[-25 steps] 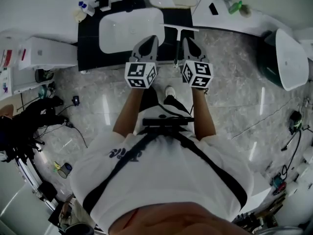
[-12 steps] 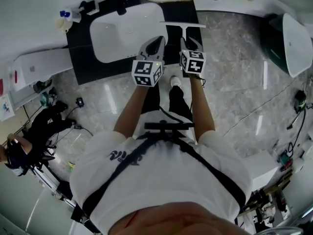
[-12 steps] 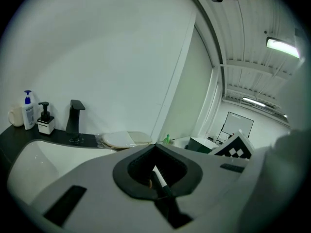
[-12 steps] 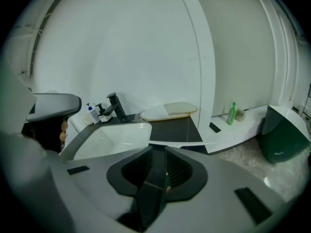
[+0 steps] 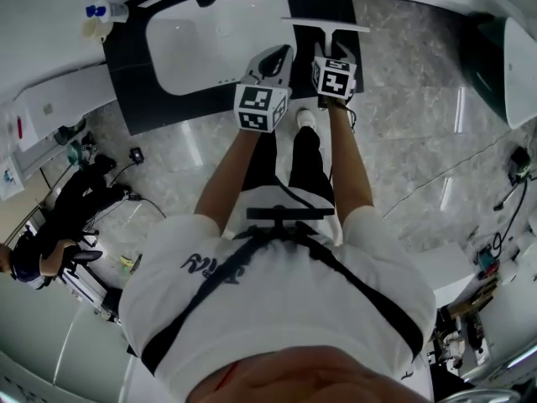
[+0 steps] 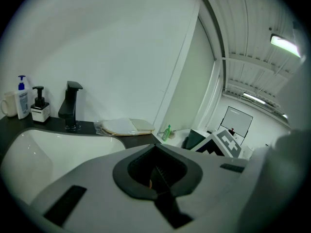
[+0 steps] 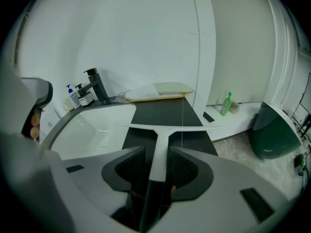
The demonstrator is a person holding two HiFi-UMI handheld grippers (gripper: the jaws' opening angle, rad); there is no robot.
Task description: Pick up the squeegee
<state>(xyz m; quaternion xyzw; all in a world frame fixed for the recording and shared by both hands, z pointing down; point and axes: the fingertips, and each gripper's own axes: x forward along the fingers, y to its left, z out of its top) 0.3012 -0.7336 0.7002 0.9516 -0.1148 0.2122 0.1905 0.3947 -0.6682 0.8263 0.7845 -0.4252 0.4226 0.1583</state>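
Observation:
A white squeegee (image 7: pixel 158 144) with a wide blade (image 5: pixel 325 23) points away from me over the dark countertop (image 7: pixel 167 111), right of the white sink basin (image 5: pixel 214 36). Its handle, white turning black, runs back between the jaws of my right gripper (image 7: pixel 156 155). Those jaws are opening, and a narrow gap shows on each side of the handle. In the head view the right gripper (image 5: pixel 334 55) hangs over the counter's near edge. Beside it on the left, my left gripper (image 5: pixel 274 64) is over the basin's right rim. It is shut (image 6: pixel 158 171) with nothing in it.
A black faucet (image 7: pixel 97 84) and soap bottles (image 7: pixel 77 96) stand behind the basin. Flat pale boards (image 7: pixel 158 91) lie at the counter's back. A green bottle (image 7: pixel 225 104) and a dark green bin (image 7: pixel 274 135) are to the right. A person (image 5: pixel 38 254) and cables are on the floor at left.
Both grippers have dropped toward the counter, the squeegee coming down with the right one. In the head view the sink and counter have slid upward and nearer to the grippers.

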